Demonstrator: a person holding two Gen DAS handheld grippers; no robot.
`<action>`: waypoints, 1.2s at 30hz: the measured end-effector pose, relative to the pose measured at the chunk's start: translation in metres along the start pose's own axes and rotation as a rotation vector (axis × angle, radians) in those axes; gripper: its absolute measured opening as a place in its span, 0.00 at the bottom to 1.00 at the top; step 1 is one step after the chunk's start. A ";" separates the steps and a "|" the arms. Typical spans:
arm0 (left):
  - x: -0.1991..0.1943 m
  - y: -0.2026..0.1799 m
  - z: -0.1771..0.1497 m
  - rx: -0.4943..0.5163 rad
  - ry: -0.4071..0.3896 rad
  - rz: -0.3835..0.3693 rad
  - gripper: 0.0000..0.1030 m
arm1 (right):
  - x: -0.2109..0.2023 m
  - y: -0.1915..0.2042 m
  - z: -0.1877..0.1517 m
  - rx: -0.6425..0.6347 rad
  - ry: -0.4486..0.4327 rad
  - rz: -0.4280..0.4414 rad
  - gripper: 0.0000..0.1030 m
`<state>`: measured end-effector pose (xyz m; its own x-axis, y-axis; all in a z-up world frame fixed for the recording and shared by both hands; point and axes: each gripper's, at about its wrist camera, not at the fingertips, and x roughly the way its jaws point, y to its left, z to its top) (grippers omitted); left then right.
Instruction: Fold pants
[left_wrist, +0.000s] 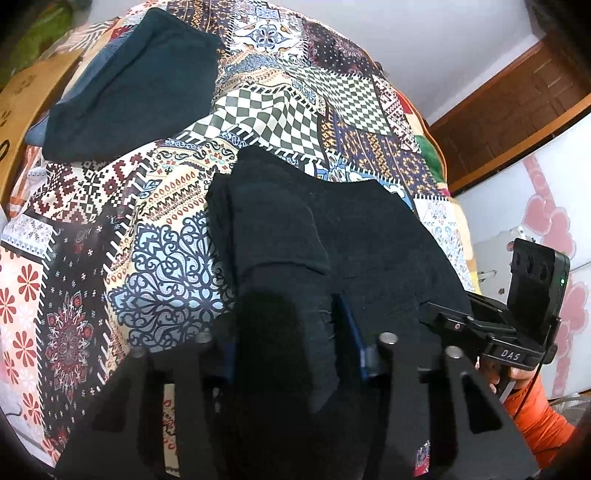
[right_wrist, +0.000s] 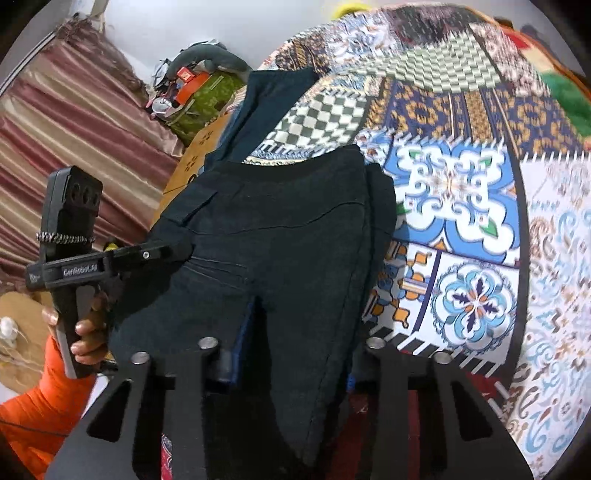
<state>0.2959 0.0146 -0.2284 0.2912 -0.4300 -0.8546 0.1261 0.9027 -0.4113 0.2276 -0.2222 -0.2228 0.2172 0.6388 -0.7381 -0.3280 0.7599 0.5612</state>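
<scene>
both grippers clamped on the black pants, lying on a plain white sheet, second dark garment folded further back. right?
Not the sheet. The black pants lie on a multicoloured patchwork quilt, as both wrist views show. Rest holds: left gripper and right gripper grip the fabric, and the second dark garment sits further back.

A bed (left_wrist: 258, 85) is seen, covered by a patchwork quilt (left_wrist: 155, 236) of checkered, floral and geometric panels. Black pants (left_wrist: 332, 229) are laid on the quilt near its edge. A second dark garment (left_wrist: 140, 81) is spread farther back, apart from the pants.
</scene>
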 end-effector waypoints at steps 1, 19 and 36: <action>-0.002 -0.001 0.000 0.006 -0.005 0.003 0.36 | -0.002 0.004 0.001 -0.019 -0.010 -0.015 0.25; -0.132 -0.008 0.066 0.170 -0.395 0.122 0.25 | -0.021 0.097 0.098 -0.258 -0.255 -0.066 0.20; -0.120 0.096 0.191 0.161 -0.475 0.267 0.25 | 0.085 0.126 0.217 -0.356 -0.338 -0.135 0.20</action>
<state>0.4542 0.1554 -0.1050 0.7227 -0.1674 -0.6706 0.1214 0.9859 -0.1152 0.4036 -0.0462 -0.1333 0.5449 0.5860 -0.5998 -0.5569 0.7876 0.2637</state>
